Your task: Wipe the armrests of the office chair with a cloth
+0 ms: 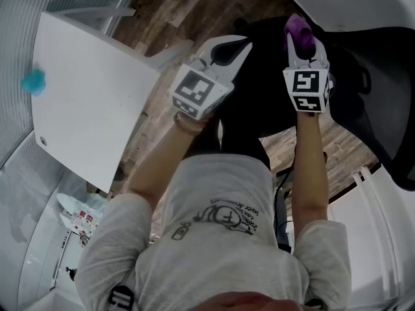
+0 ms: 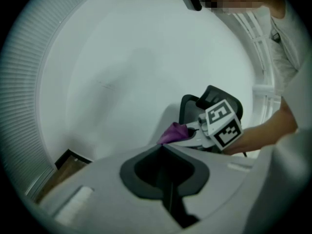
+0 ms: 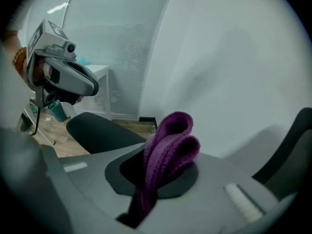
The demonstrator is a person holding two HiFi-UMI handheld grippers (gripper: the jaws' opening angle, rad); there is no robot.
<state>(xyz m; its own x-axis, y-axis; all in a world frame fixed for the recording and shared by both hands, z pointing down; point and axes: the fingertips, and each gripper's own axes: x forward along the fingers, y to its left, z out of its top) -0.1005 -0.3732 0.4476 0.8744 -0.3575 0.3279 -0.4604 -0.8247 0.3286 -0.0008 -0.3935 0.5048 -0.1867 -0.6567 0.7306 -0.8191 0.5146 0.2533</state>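
My right gripper [image 1: 300,43] is shut on a folded purple cloth [image 1: 297,28], which bulges out past its tips [image 3: 171,139] in the right gripper view. It is held above the black office chair [image 1: 376,102], and I cannot tell whether the cloth touches it. My left gripper [image 1: 229,46] hovers to its left over the dark seat [image 1: 256,118], jaws together with nothing between them [image 2: 162,148]. From the left gripper view the cloth [image 2: 171,133] and the chair's backrest [image 2: 210,99] show ahead. No armrest is clearly made out.
A white table [image 1: 91,109] stands at the left with a teal object [image 1: 32,81] beside it. Wood floor [image 1: 175,11] lies between table and chair. A curved white wall [image 2: 146,62] is close ahead. The person's arm [image 1: 310,167] reaches forward.
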